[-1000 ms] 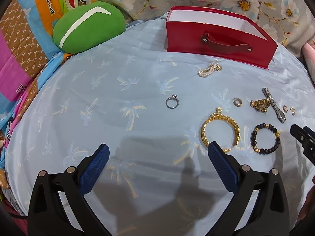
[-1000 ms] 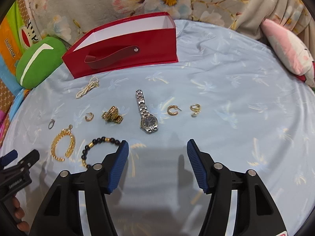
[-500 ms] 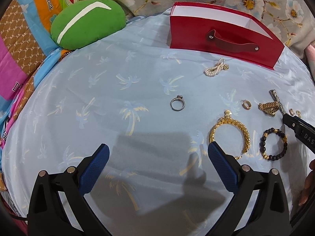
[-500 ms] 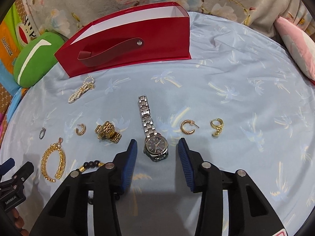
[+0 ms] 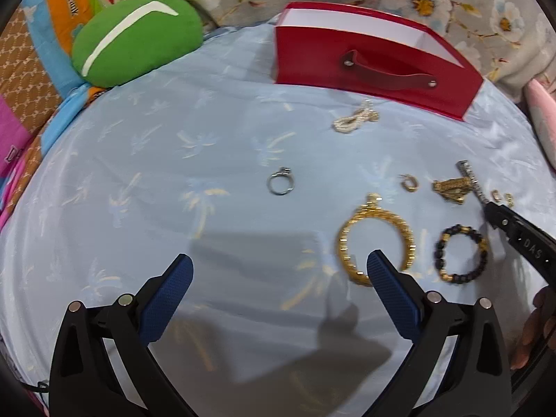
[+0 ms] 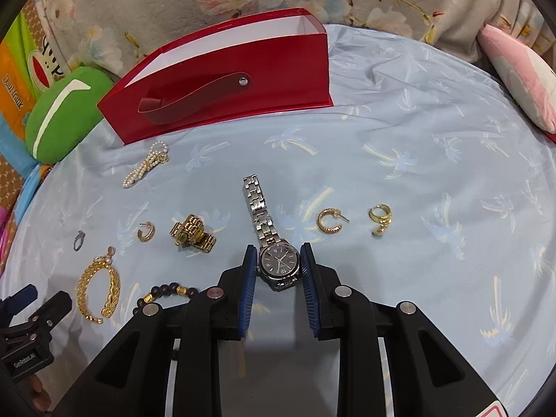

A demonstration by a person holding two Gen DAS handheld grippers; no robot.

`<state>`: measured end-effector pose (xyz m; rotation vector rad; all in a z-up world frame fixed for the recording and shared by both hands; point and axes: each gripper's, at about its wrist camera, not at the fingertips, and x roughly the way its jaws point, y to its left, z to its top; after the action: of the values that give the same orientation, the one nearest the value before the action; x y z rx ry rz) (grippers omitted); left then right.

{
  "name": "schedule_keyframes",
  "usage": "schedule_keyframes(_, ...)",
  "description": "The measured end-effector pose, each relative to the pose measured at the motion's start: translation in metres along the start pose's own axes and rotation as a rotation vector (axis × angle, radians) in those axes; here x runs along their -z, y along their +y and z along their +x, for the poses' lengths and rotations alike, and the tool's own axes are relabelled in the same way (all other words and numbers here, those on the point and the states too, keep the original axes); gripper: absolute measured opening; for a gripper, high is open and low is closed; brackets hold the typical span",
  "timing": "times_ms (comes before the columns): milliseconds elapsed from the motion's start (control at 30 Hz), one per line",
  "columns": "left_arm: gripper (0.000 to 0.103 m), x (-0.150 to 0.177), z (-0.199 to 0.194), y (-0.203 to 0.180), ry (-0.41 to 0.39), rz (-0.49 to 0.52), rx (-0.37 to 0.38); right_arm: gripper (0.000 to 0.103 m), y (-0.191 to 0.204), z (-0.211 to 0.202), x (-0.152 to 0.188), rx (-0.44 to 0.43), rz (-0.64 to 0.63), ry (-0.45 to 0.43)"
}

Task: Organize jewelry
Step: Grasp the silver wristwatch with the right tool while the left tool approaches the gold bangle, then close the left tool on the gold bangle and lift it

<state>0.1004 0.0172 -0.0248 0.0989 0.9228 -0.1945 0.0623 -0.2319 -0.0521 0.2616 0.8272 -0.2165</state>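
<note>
Closing on the watch (image 6: 277,264), the right gripper (image 6: 278,267) has its blue pads at either side of the dark dial.

Its jaws have just been narrowing, and the pads now sit against the case, though a firm pinch cannot be told. The watch lies flat on the blue sheet (image 6: 434,160), strap running toward the red box (image 6: 222,80), between a gold link piece (image 6: 191,233) and a hoop earring (image 6: 328,220). The left gripper (image 5: 278,271) hangs spread wide and empty near the gold bracelet (image 5: 375,239).
</note>
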Motion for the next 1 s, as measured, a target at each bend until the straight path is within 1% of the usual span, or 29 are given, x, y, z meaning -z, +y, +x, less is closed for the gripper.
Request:
schedule_keyframes(67, 0.098, -0.001, -0.001, -0.008, -0.003, 0.014, 0.027, 0.024, -0.002, -0.004, 0.003, 0.008, 0.003, -0.003)
schedule_keyframes(167, 0.098, -0.004, 0.003, -0.026, 0.001, 0.045, 0.045, 0.024, -0.004, -0.008, 0.009, 0.021, 0.003, -0.002)
schedule_keyframes(300, 0.098, -0.006, 0.015, -0.041, 0.021, 0.054, 0.06, 0.024, -0.007, -0.009, 0.014, 0.019, 0.011, 0.004)
schedule_keyframes(500, 0.097, -0.004, 0.025, -0.051, 0.04, 0.053, 0.068, 0.024, -0.003, -0.01, 0.017, 0.041, -0.011, -0.005)
schedule_keyframes(533, 0.094, -0.003, 0.027, -0.051, 0.044, 0.049, 0.068, 0.024, -0.004, -0.01, 0.016, 0.039, -0.008, -0.005)
schedule_keyframes(567, 0.092, -0.002, 0.026, -0.051, 0.03, 0.052, 0.056, 0.024, -0.004, -0.01, 0.017, 0.036, -0.005, -0.005)
schedule_keyframes(633, 0.079, -0.001, 0.023, -0.05, 0.016, 0.051, 0.047, 0.024, -0.005, -0.01, 0.017, 0.033, -0.003, -0.006)
schedule_keyframes(667, 0.076, -0.001, 0.022, -0.048, 0.012, 0.045, 0.049, 0.024, -0.005, -0.01, 0.017, 0.034, -0.003, -0.006)
schedule_keyframes(700, 0.068, -0.002, 0.02, -0.046, 0.009, 0.037, 0.058, 0.024, -0.005, -0.01, 0.017, 0.035, -0.004, -0.006)
schedule_keyframes(733, 0.058, -0.002, 0.019, -0.043, 0.008, 0.03, 0.064, 0.024, -0.005, -0.01, 0.017, 0.034, -0.003, -0.006)
schedule_keyframes(767, 0.056, -0.002, 0.017, -0.041, 0.007, 0.026, 0.075, 0.024, -0.005, -0.01, 0.017, 0.033, -0.002, -0.006)
schedule_keyframes(867, 0.055, 0.0, 0.014, -0.035, 0.013, 0.012, 0.109, 0.024, -0.005, -0.01, 0.017, 0.033, -0.001, -0.006)
schedule_keyframes(1000, 0.055, 0.003, 0.005, -0.031, -0.002, 0.011, 0.121, 0.024, -0.005, -0.012, 0.018, 0.024, 0.007, -0.009)
